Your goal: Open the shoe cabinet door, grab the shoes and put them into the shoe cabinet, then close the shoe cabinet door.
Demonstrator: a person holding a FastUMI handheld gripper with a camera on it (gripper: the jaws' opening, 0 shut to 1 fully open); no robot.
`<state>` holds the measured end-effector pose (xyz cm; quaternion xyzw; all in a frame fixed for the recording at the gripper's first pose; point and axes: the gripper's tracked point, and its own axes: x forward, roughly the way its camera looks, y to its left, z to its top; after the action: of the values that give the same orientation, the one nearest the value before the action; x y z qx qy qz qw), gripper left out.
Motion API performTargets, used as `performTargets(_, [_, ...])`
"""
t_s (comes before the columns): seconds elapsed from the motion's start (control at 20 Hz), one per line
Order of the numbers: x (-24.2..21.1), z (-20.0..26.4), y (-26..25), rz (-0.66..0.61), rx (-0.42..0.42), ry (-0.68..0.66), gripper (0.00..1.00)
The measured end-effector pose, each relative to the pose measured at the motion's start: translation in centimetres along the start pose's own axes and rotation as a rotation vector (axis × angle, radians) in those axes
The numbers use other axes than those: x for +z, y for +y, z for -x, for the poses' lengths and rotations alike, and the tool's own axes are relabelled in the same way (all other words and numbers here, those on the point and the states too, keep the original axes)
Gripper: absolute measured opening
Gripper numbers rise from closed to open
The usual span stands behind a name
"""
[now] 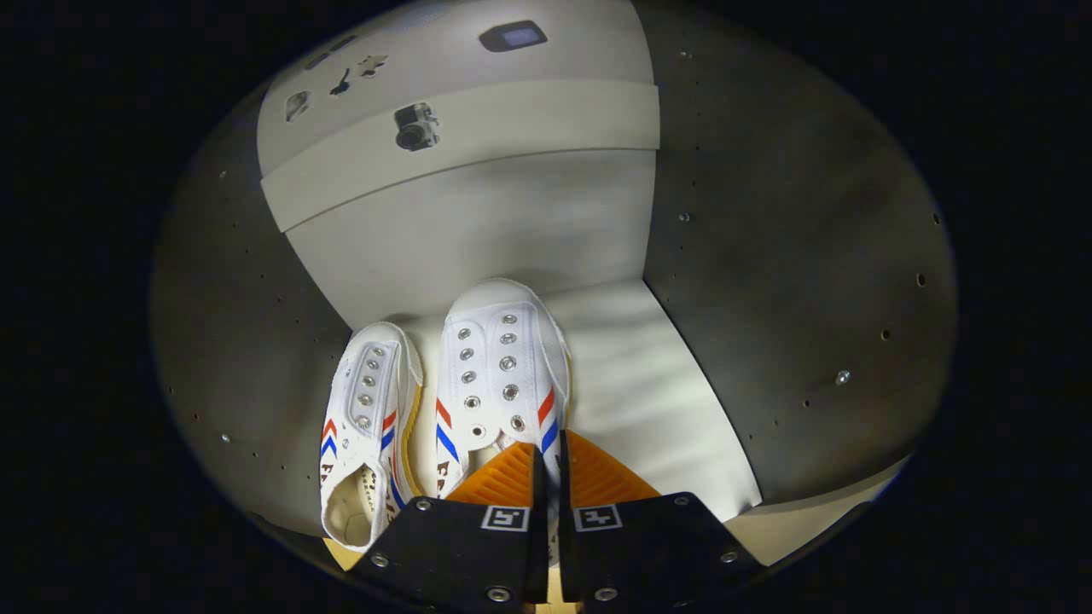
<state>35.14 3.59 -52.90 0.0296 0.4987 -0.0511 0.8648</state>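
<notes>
Two white canvas shoes with red and blue stripes lie side by side on the pale floor (648, 384) of the shoe cabinet, toes pointing at the back wall. My gripper (550, 452) is shut on the right shoe (502, 367), pinching its side wall near the opening; a strip of white cloth shows between the fingers. The left shoe (371, 426) rests just beside it, left of the fingers, with its opening facing me. The heel of the right shoe is hidden behind the fingers.
Grey side walls with rows of small holes close the space in on the left (239, 341) and on the right (793, 256). A pale band (529, 119) crosses the back wall above the shoes, with a small dark camera-like object (416, 126) on it. Bare floor lies right of the shoes.
</notes>
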Motion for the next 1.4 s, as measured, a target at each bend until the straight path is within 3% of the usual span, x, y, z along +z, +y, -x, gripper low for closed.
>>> performTargets(0.05, [0.2,-0.1,-0.1,-0.001,-0.002,-0.006,0.06])
performTargets(0.2, [1.3,0.8,0.2,0.034,-0.008,-0.058,0.25])
performTargets(0.35, [2.1,2.6,0.4,0.08,-0.017,-0.13,0.31])
performTargets(0.45, [2.3,4.6,1.0,0.105,-0.004,-0.181,0.41])
performTargets(0.85, [1.0,17.1,3.3,0.114,0.15,-0.375,0.6])
performTargets(1.1, [-2.8,24.1,2.9,0.119,0.221,-0.479,0.82])
performTargets(1.4, [-6.4,32.7,2.4,0.168,0.295,-0.597,0.91])
